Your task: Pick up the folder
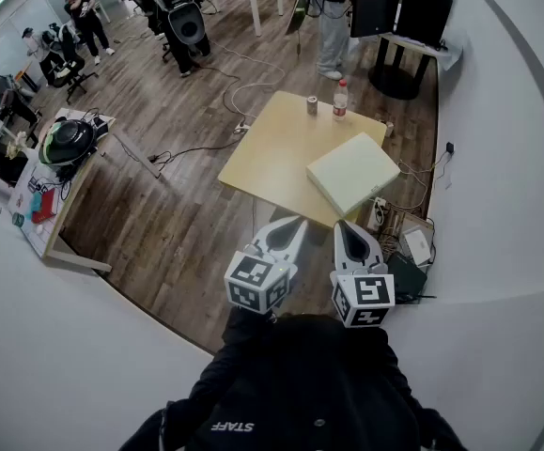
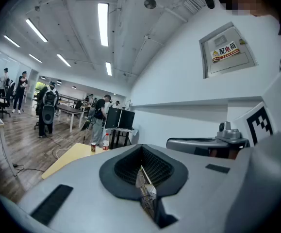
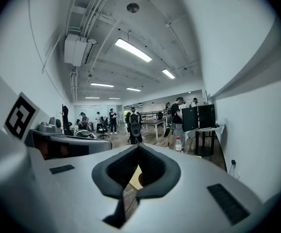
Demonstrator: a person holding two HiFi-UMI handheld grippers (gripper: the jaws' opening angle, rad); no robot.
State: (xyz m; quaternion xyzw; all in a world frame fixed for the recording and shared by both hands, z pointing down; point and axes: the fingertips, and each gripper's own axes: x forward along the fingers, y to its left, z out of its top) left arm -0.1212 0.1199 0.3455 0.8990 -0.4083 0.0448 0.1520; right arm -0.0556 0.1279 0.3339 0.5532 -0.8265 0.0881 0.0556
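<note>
The folder (image 1: 351, 172) is a pale cream flat slab lying on the right part of a light wooden table (image 1: 272, 148). A can (image 1: 312, 104) and a bottle (image 1: 340, 99) stand at the table's far edge. Both grippers hang side by side short of the table's near edge, held close to the person's body. My left gripper (image 1: 295, 224) is shut with nothing in it, and my right gripper (image 1: 347, 225) is shut and empty too. In the left gripper view the jaws meet in a thin slit (image 2: 141, 149) and the folder is hidden behind them. The right gripper view (image 3: 138, 148) shows the bottle (image 3: 178, 143) beyond.
A white wall (image 1: 497, 158) runs along the right. Cables, a power strip and a small box (image 1: 414, 244) lie on the floor beside the table. A desk with a helmet (image 1: 68, 141) stands at the left. Several people and black monitors (image 1: 398, 7) are farther back.
</note>
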